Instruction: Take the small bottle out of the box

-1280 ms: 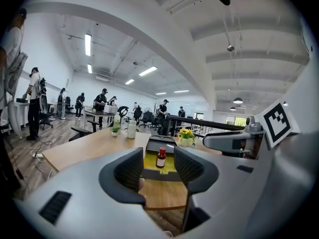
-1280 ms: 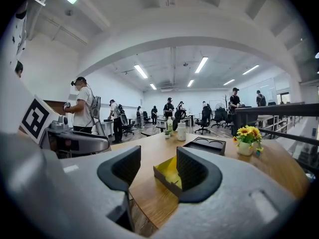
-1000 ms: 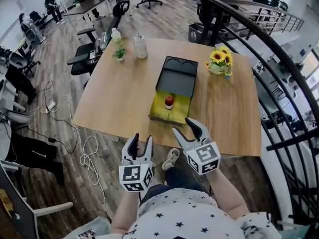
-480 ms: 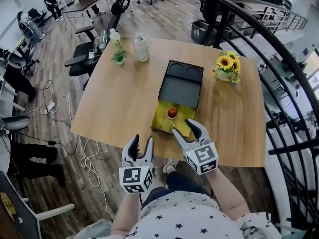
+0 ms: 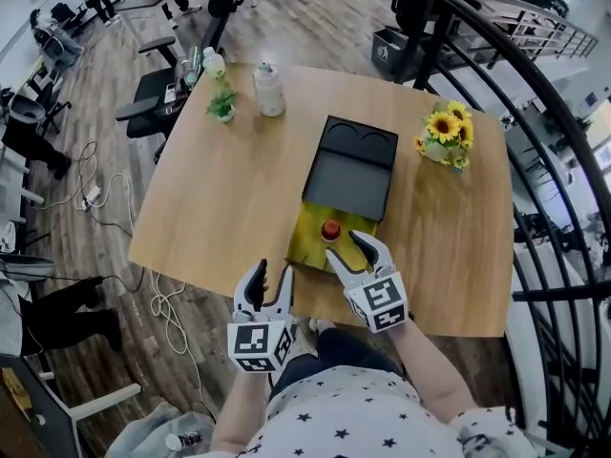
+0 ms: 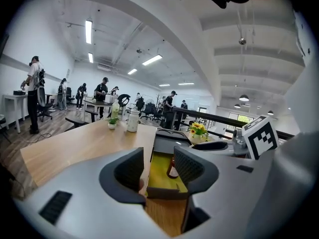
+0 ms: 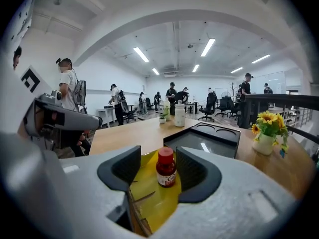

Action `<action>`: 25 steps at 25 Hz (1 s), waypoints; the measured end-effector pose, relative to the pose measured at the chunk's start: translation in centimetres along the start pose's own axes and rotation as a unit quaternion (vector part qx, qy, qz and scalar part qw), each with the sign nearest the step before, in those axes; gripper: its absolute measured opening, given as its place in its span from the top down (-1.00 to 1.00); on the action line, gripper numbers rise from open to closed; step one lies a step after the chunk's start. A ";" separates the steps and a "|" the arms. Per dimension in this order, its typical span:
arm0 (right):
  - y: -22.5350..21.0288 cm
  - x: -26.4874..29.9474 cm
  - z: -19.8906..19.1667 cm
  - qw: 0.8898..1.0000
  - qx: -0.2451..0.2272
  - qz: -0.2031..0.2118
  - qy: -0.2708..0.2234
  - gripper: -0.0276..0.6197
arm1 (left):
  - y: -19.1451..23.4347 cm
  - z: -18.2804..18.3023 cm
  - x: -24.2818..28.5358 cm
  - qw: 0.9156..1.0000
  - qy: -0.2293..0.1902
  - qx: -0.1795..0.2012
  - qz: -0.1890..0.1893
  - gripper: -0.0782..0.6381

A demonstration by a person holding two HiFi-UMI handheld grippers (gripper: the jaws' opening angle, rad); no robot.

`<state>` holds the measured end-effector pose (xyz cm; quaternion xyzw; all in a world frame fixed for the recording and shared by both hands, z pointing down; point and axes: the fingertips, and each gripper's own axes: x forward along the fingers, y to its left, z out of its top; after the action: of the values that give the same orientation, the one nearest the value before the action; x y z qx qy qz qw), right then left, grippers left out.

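Note:
A small bottle (image 5: 330, 230) with a red cap stands upright in the yellow-lined box (image 5: 310, 248), near the table's front edge. The box's black lid (image 5: 351, 173) lies open behind it. My right gripper (image 5: 346, 249) is open at the box's front edge, just short of the bottle. In the right gripper view the bottle (image 7: 166, 167) shows between the two open jaws, a little beyond them and untouched. My left gripper (image 5: 270, 281) hangs open and empty off the table's front edge, left of the box. The left gripper view shows the box (image 6: 160, 172) and bottle (image 6: 172, 167) ahead.
A vase of sunflowers (image 5: 445, 136) stands at the table's right back. A white bottle (image 5: 268, 90), a small potted plant (image 5: 222, 106) and a green-capped bottle (image 5: 212, 63) stand at the back left. A black railing (image 5: 535, 160) runs along the right. Office chairs and people are beyond the table.
My right gripper has moved forward from off the table to the box's front edge, close to the bottle. The left gripper has kept its place, still open.

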<state>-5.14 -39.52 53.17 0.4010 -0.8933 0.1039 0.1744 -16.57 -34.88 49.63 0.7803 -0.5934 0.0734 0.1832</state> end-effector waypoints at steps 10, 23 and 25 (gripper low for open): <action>-1.1 3.3 -0.8 0.999 0.000 0.016 0.033 0.27 | 0.9 1.1 2.8 1.000 0.009 -0.005 0.007 0.30; -1.3 5.3 -1.6 0.998 -0.008 0.031 0.052 0.41 | 2.0 1.1 4.6 1.000 0.021 -0.009 0.016 0.30; -1.4 5.4 -1.7 0.998 -0.015 0.030 0.053 0.45 | 2.1 1.1 4.8 1.000 0.021 -0.010 0.017 0.30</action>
<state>-7.04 -43.52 56.88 0.3651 -0.8961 0.1170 0.2237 -17.32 -40.10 50.60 0.7665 -0.6033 0.0872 0.2023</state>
